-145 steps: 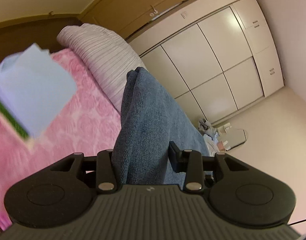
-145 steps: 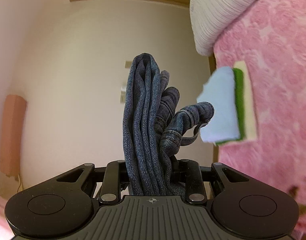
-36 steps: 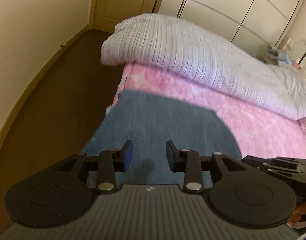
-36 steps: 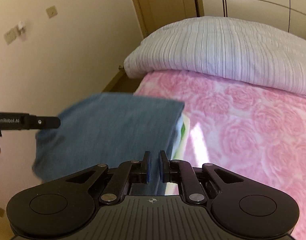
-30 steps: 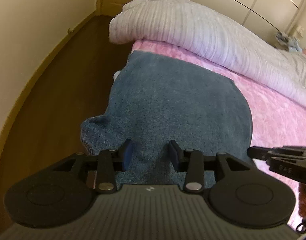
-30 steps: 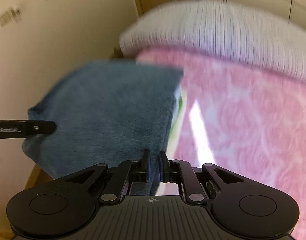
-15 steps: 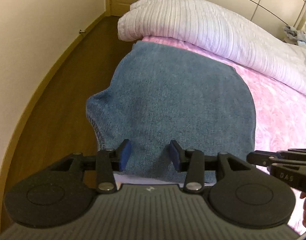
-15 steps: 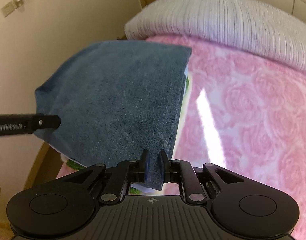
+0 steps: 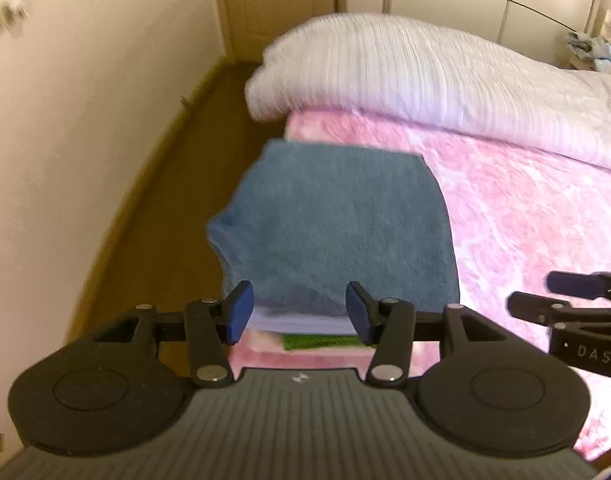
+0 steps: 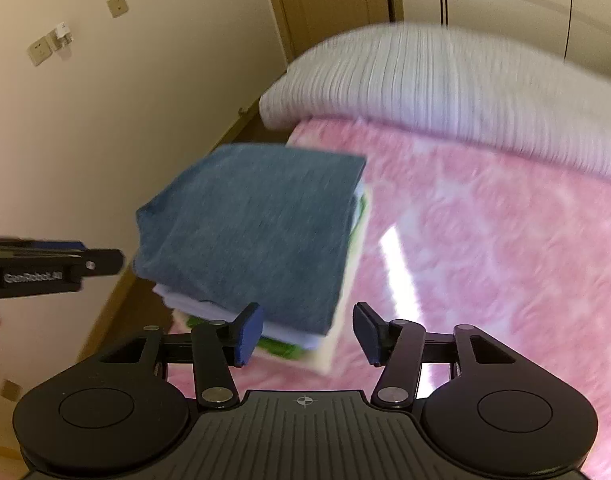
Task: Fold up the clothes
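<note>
1. Left wrist view: the left gripper (image 9: 297,312) has its blue-padded fingers (image 9: 236,312) spread wide and still opening, with nothing between them. Half a second ago those fingers stood narrower, right at the near hem of the folded blue denim garment (image 9: 337,224); now the hem lies just beyond the fingertips, apart from both pads.
2. Right wrist view: the right gripper (image 10: 309,332) is likewise released and opening. Half a second ago its fingers were pinched nearly together on the garment's near corner; now that corner sits between and just past the fingertips, untouched.
3. The denim garment lies flat as the top layer of a stack of folded clothes (image 10: 293,340): white, green and cream layers show under its near edge. The stack rests on the pink rose-patterned bed cover (image 9: 525,208), ahead of both pairs of fingers, near the bed's edge by the wall; its far-left corner may overhang.
4. Both views are blurred and the stack appears smaller than half a second ago, so both hands appear to be pulling back and up.
5. Judgement: the garment has been let go on the pile, so this item looks finished. If more clothes remain, the next step would be fetching one; none is visible here.
6. Writing: "DAS" on the right gripper's body in the left view; "GenRobot.AI" on the left gripper's body in the right view, slightly blurred. A small crosshair mark sits on each camera housing. No garment labels are legible.
</note>
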